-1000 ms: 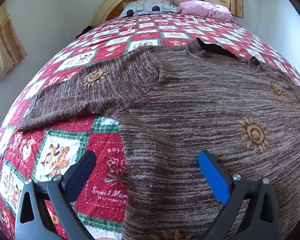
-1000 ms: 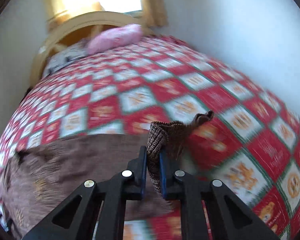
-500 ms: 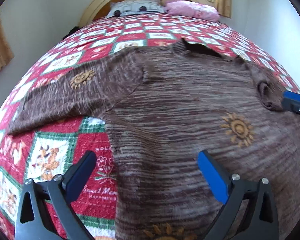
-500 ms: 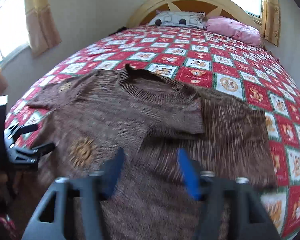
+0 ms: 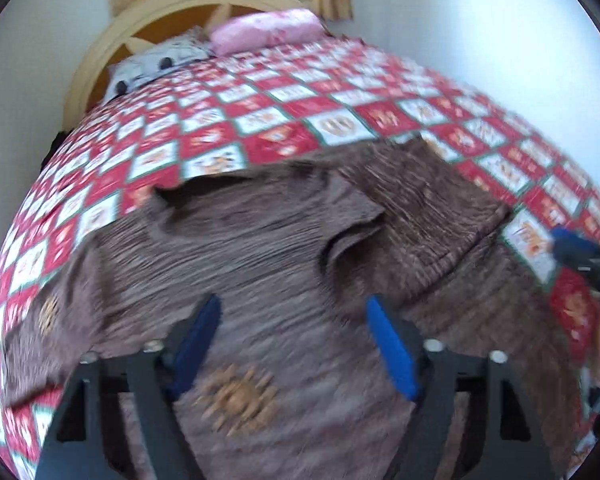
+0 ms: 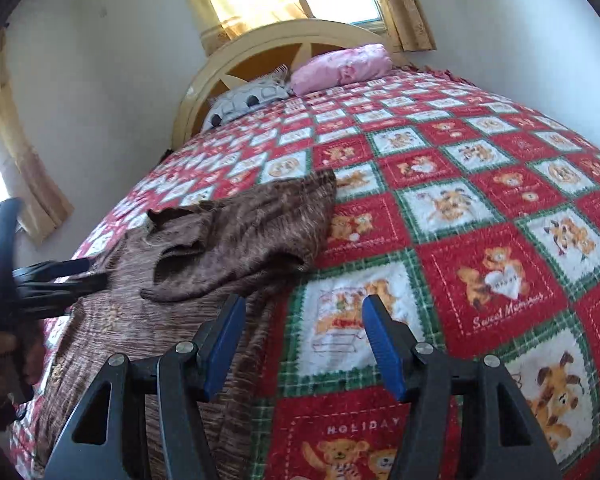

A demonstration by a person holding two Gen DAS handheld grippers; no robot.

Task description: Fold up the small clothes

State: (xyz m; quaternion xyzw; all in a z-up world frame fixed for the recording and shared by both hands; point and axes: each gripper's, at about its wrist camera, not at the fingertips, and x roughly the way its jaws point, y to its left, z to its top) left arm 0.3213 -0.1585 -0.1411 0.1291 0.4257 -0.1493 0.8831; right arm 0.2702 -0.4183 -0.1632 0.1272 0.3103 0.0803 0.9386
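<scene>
A brown knitted sweater (image 5: 268, 248) with orange sun motifs lies on the bed. Its right sleeve (image 5: 432, 208) is folded inward over the chest; the same folded sleeve shows in the right wrist view (image 6: 244, 240). My left gripper (image 5: 294, 316) is open and empty, hovering over the sweater's body near a sun motif (image 5: 236, 396). My right gripper (image 6: 302, 312) is open and empty, above the sweater's right edge and the quilt. The right gripper shows at the edge of the left wrist view (image 5: 580, 252); the left gripper shows in the right wrist view (image 6: 60, 276).
A red, white and green patchwork quilt (image 6: 480, 216) with teddy bears covers the bed. A pink pillow (image 6: 340, 66) and a grey pillow (image 6: 244, 102) lie by the cream headboard (image 6: 236, 56). White walls stand left and right; curtained windows are behind.
My right gripper carried the sleeve over the sweater, let go of it and pulled back to the right edge. My left gripper swung right over the sweater's body, staying open.
</scene>
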